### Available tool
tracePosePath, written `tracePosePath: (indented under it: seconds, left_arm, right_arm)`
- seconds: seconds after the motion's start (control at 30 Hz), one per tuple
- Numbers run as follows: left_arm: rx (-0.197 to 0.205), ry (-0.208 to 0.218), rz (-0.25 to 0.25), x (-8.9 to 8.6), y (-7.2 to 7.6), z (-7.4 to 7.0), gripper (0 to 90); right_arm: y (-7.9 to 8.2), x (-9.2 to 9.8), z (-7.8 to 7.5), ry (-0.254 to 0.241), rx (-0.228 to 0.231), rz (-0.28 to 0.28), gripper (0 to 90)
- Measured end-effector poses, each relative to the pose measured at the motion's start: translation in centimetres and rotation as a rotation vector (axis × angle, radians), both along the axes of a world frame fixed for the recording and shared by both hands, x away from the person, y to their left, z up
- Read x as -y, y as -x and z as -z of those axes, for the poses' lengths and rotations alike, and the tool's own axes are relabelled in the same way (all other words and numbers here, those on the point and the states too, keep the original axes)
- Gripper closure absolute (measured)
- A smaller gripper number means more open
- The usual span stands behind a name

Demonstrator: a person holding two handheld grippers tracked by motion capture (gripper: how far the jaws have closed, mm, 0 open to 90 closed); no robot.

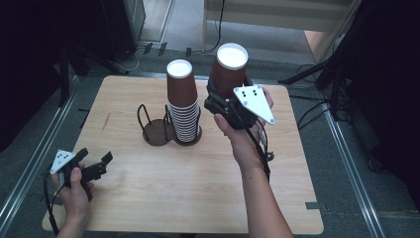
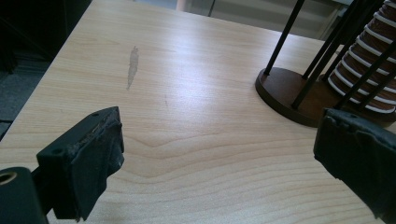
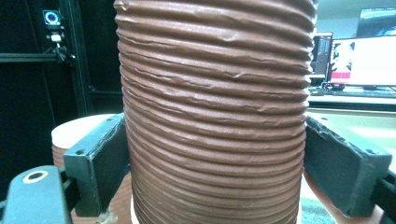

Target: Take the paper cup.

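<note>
A brown ribbed paper cup (image 1: 228,73) sits upside down in the air, its white base up, just right of the stack (image 1: 182,104) and a little higher than the stack's top. The right gripper (image 1: 224,97) clamps it from both sides; in the right gripper view the two black jaws press flat against the cup's (image 3: 212,116) ridged wall, with the stack's pale top (image 3: 79,130) showing low at the left behind it.

The stack, brown cups nested upside down with white rims showing, stands in the right bay of a dark wire holder (image 1: 157,131) near the far middle of the wooden table (image 1: 188,198). The holder's left bay, beside the stack, has only its round brown base.

Well left of the stack and nearer the person, the left gripper (image 1: 94,166) hangs low over the table's near left corner, jaws wide apart with nothing between them. In the left gripper view the holder (image 2: 285,91) and stack (image 2: 369,70) lie ahead at the right.
</note>
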State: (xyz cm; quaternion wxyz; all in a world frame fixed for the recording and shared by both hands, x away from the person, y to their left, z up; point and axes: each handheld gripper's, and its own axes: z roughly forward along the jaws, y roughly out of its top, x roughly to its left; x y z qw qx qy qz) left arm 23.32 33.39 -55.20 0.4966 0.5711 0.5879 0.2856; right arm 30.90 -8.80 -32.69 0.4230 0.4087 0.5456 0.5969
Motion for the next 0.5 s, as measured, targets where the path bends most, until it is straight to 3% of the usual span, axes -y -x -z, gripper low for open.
tracePosePath:
  seconds: [0.5]
  left_arm:
    - [0.024, 0.004, 0.016, 0.1, 0.2, 0.0, 2.3]
  right_arm:
    - [1.6, 2.8, 3.1, 0.024, -0.043, 0.038, 12.9]
